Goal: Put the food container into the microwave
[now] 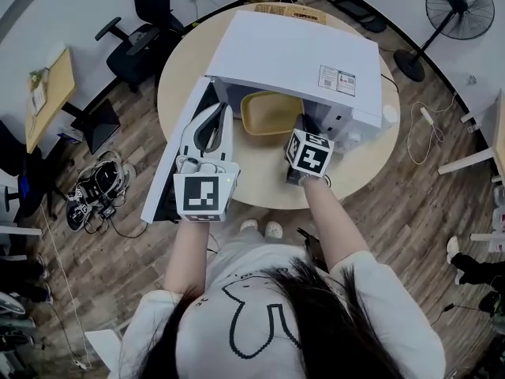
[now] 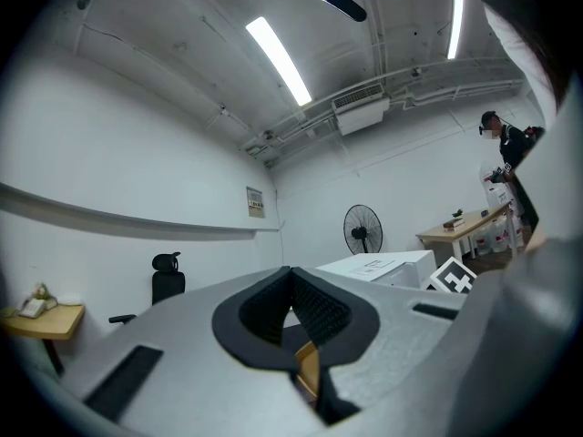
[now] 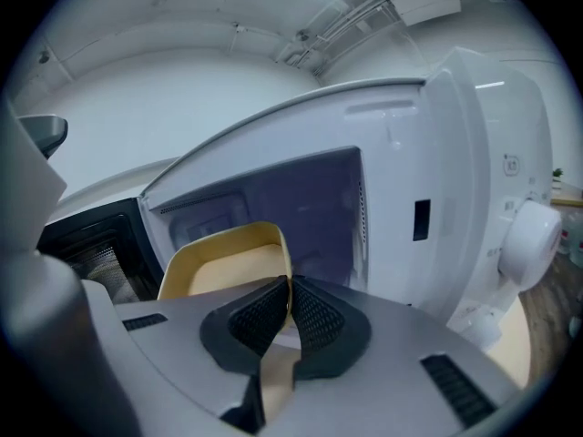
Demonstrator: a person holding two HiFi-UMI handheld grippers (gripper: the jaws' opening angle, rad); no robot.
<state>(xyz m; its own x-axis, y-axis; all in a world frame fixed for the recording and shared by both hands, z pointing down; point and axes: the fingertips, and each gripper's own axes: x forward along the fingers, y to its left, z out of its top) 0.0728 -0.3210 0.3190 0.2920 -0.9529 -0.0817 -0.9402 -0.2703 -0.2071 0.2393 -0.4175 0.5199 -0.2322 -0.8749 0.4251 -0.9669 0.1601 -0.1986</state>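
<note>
A yellow food container (image 1: 271, 110) sits in the mouth of the white microwave (image 1: 292, 54), whose door (image 1: 175, 160) hangs open to the left. My right gripper (image 1: 304, 126) is shut on the container's right rim. In the right gripper view its pads (image 3: 310, 315) pinch the yellow wall of the container (image 3: 228, 262) in front of the dark cavity (image 3: 310, 208). My left gripper (image 1: 223, 112) hovers over the open door, left of the container, shut with nothing between its jaws; its tips (image 2: 291, 279) meet.
The microwave stands on a round wooden table (image 1: 359, 172). A cardboard box (image 1: 289, 11) lies behind it. On the floor around are an office chair (image 1: 146, 30), a standing fan (image 1: 460, 6), a cable tangle (image 1: 95, 192) and a small desk (image 1: 49, 93).
</note>
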